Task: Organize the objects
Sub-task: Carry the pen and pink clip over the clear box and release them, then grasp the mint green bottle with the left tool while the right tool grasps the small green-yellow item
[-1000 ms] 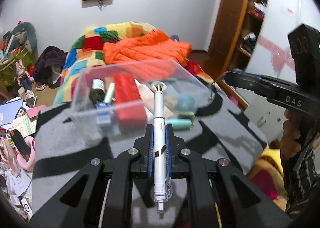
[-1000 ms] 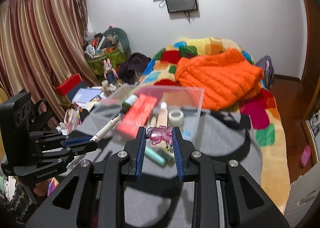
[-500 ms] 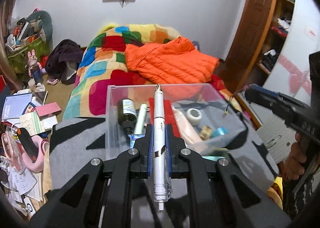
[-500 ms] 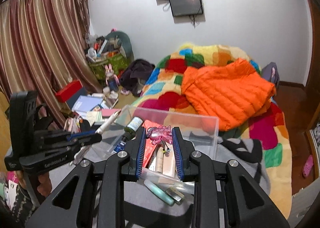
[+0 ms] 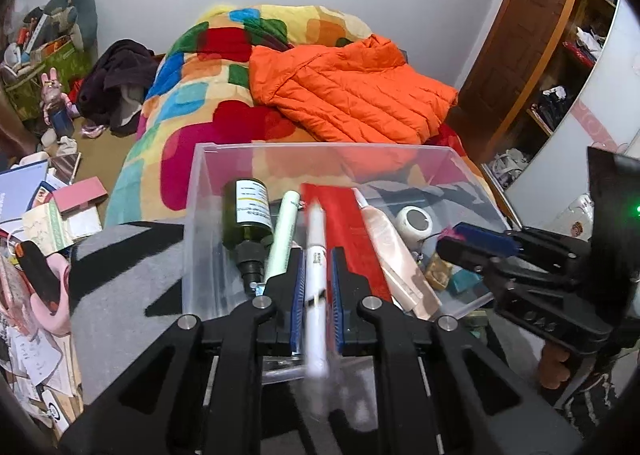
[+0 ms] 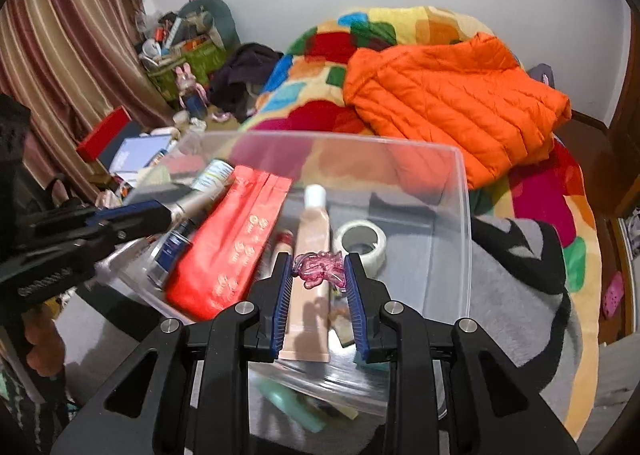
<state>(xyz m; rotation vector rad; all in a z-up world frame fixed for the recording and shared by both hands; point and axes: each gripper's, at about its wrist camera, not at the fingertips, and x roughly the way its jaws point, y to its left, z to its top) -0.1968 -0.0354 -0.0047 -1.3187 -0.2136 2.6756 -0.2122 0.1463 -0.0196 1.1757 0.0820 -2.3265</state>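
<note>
A clear plastic bin (image 5: 200,191) (image 6: 464,215) stands on a grey and black blanket. Inside lie a dark green bottle (image 5: 245,215), a pale green tube (image 5: 285,231), a red pouch (image 5: 352,239) (image 6: 232,243), a beige tube (image 5: 394,255) (image 6: 312,255) and a tape roll (image 5: 414,220) (image 6: 362,241). My left gripper (image 5: 316,279) is shut on a white pen (image 5: 316,295), held above the bin's near side. My right gripper (image 6: 318,275) is shut on a pink translucent charm (image 6: 320,273) over the bin's middle. Each gripper shows in the other's view.
Behind the bin, an orange puffer jacket (image 5: 352,91) (image 6: 452,103) lies on a colourful quilt (image 5: 192,95). Books, boxes and papers (image 5: 48,207) litter the floor at the left. A mint tube (image 6: 292,403) lies outside the bin's near wall. Shelves (image 5: 568,67) stand at the right.
Both grippers have come forward and down over the bin, which now looms larger beneath them. The pen and the pink charm stay gripped.
</note>
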